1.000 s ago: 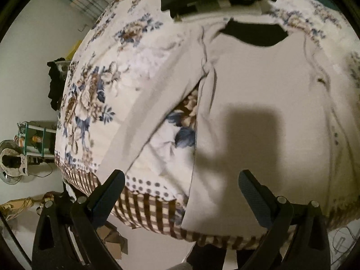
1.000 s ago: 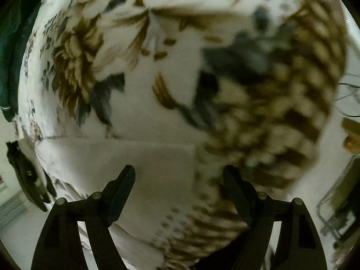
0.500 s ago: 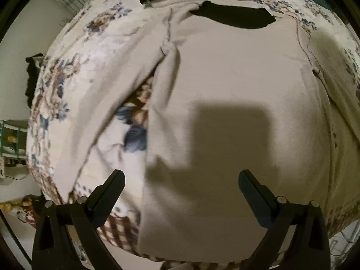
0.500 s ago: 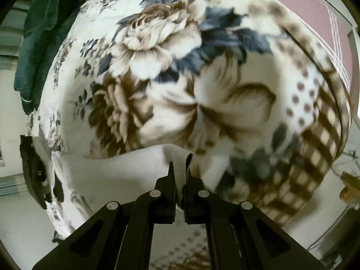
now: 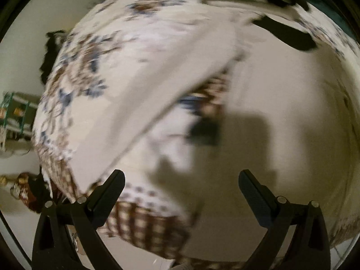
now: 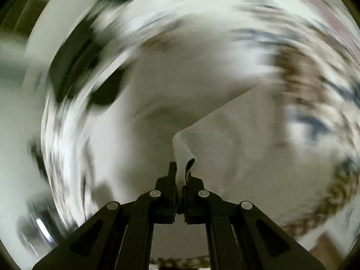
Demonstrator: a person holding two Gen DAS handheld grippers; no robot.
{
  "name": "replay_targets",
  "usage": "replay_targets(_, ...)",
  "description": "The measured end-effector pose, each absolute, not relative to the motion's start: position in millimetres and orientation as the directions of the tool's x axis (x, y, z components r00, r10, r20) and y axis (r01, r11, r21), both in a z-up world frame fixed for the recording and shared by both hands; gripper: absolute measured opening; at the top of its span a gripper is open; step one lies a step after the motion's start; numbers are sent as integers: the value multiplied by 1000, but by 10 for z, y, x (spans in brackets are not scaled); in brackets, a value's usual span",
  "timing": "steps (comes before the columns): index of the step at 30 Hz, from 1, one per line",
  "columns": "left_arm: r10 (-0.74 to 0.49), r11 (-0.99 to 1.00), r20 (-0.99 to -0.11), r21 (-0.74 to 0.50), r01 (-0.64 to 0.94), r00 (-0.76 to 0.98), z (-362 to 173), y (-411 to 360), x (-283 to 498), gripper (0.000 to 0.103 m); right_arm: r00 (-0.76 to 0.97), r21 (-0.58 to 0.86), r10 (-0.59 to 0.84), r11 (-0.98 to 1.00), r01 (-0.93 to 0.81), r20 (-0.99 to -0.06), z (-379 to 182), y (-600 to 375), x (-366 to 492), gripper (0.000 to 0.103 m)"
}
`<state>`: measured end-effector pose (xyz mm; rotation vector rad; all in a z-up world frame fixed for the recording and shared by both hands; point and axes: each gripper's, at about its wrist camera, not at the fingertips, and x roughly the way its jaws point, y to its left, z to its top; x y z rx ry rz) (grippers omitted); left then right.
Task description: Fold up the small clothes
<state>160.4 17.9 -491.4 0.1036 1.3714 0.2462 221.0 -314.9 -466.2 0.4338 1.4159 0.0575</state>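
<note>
A cream long-sleeved shirt (image 5: pixel 281 103) lies spread on a floral bedspread (image 5: pixel 94 72), its dark neck opening (image 5: pixel 285 33) at the top right and one sleeve (image 5: pixel 162 94) running down to the left. My left gripper (image 5: pixel 181 186) is open and empty above the shirt's lower left edge. My right gripper (image 6: pixel 181 168) is shut on the shirt's sleeve end (image 6: pixel 227 135) and holds it lifted, so the cloth (image 6: pixel 157 112) drapes in a fold. The right wrist view is heavily blurred.
The bedspread's brown checked border (image 5: pixel 146 222) hangs over the near bed edge. A green shelf unit (image 5: pixel 15 112) stands by the wall at left. A dark object (image 5: pixel 50 51) sits at the bed's far left side.
My right gripper closed on the sleeve end and has lifted it, swinging fast over the shirt. My left gripper has shifted left toward the other sleeve, staying open.
</note>
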Motion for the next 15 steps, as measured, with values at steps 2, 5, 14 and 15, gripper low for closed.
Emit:
replay_targets(2, 266, 958, -947, 238, -160, 181, -4861, 423, 1559, 103, 112, 279, 275, 960, 18, -955, -4777, -2273, 2246, 4)
replay_targets(5, 308, 937, -935, 267, -225, 173, -4823, 795, 1468, 103, 76, 151, 174, 959, -241, -982, -4994, -1276, 2059, 4)
replay_targets(14, 348, 886, -932, 292, -359, 102, -5011, 1482, 1136, 103, 42, 4, 30, 855, -519, -999, -5248, -399, 1275, 4)
replay_targets(15, 348, 883, -932, 292, -366, 96, -5037, 1519, 1108, 103, 29, 8, 28, 845, -534, -999, -5283, -375, 1192, 4)
